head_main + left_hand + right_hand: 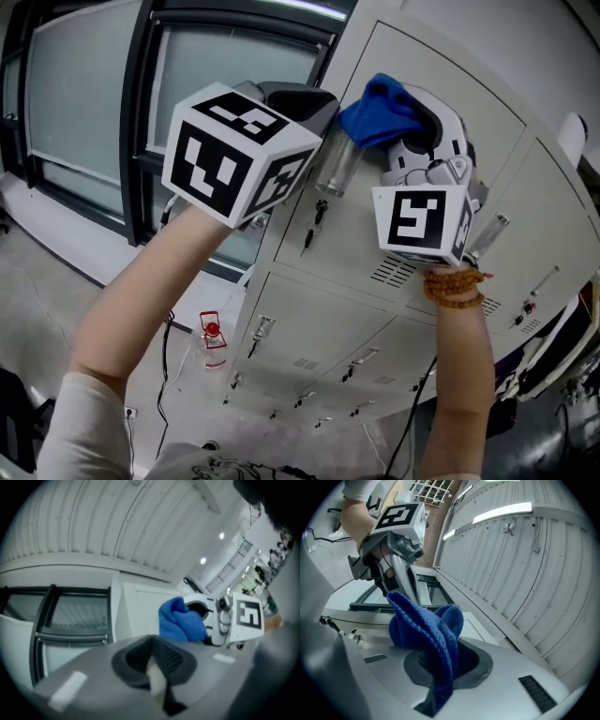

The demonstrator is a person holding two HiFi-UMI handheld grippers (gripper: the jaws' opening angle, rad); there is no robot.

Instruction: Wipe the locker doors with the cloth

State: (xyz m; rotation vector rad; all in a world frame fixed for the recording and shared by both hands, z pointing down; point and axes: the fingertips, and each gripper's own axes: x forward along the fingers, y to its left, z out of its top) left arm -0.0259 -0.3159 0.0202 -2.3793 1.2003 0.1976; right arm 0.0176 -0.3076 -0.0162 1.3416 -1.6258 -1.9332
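Since your right tool grips the cloth up at the door's twelve o'clock, press it flat and sweep overlapping strokes downward. Keep the left tool, clenched on nothing at nine o'clock, off the handle.

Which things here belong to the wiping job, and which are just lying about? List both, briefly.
Part of the job:
- blue cloth, clamped in the right gripper
- locker doors
- left gripper, shut and empty

Just lying about:
- window
- small red item on the floor
- black cable
- bead bracelet
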